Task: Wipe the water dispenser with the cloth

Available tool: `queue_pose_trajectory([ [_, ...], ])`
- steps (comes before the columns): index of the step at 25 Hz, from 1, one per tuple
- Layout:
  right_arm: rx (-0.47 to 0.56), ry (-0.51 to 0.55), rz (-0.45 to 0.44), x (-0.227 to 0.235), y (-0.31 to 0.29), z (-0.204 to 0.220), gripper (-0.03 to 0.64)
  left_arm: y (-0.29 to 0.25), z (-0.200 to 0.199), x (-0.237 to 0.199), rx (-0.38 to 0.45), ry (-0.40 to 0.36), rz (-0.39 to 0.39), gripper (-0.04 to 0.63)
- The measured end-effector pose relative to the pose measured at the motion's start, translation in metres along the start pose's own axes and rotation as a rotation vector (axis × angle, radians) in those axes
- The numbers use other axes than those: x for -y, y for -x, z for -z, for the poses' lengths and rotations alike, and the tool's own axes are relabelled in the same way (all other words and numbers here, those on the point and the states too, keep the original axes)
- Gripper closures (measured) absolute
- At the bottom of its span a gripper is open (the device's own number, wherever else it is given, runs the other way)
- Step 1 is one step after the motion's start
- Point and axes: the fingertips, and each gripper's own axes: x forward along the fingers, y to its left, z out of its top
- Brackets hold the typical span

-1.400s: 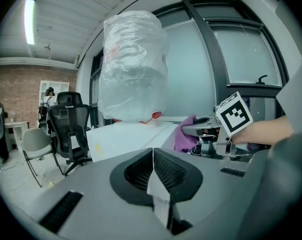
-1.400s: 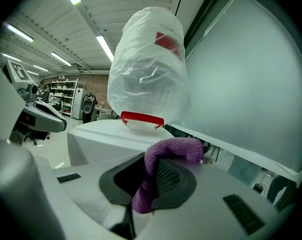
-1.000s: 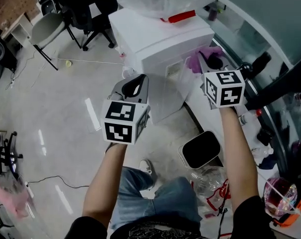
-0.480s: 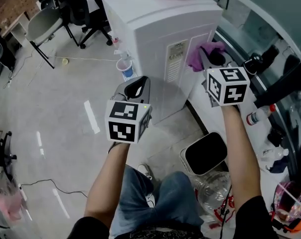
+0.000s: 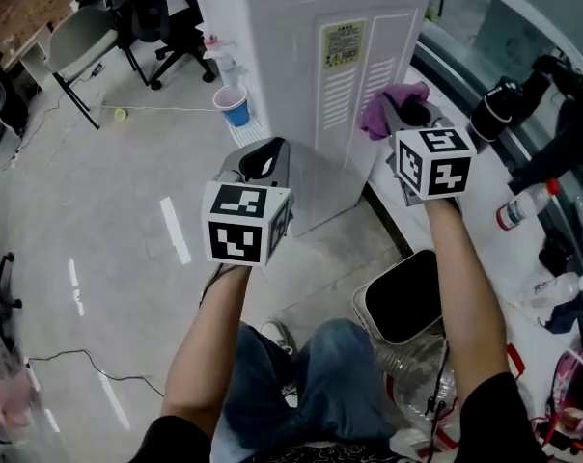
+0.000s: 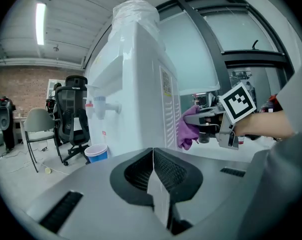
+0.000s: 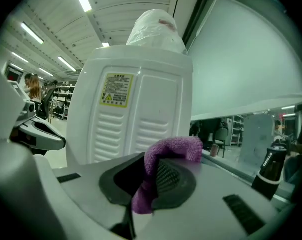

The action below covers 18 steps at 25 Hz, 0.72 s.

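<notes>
A tall white water dispenser (image 5: 311, 56) stands ahead, its vented back panel with a yellow label toward me (image 7: 136, 114); its taps show in the left gripper view (image 6: 98, 106). My right gripper (image 5: 400, 116) is shut on a purple cloth (image 5: 388, 106), which sits close to the back panel (image 7: 163, 156). Whether cloth and panel touch is unclear. My left gripper (image 5: 264, 162) hangs lower left of the dispenser, jaws shut together on nothing (image 6: 152, 169).
A blue paper cup (image 5: 233, 104) stands on the floor by the dispenser's front. A black-lidded bin (image 5: 407, 302) sits below the right arm. Bottles (image 5: 523, 205) lie on the white ledge at right. Office chairs (image 5: 166, 17) stand far left.
The view has tilted down the dispenser, so its top has left the head view. The right gripper with the cloth stays by the back panel; the left gripper holds its place.
</notes>
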Motion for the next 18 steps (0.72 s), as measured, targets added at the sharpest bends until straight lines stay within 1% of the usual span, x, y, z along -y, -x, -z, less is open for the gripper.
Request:
queue_pose_trajectory([
  [4,-0.014,-0.017,-0.006,-0.011,-0.006,0.029,0.575,-0.009,0.019,0.002,0.002,0.02,-0.005,0.567],
  [8,-0.026,-0.031,0.002,-0.013,-0.01,0.057,0.575,-0.016,0.031,0.008,0.018,0.025,-0.001,0.568],
  [13,-0.066,-0.059,-0.004,-0.021,-0.014,0.102,0.575,-0.021,0.048,0.011,0.025,0.028,0.002,0.566],
  [18,-0.092,-0.118,-0.009,-0.024,-0.022,0.14,0.575,-0.023,0.047,0.011,0.045,0.018,0.0,0.566],
])
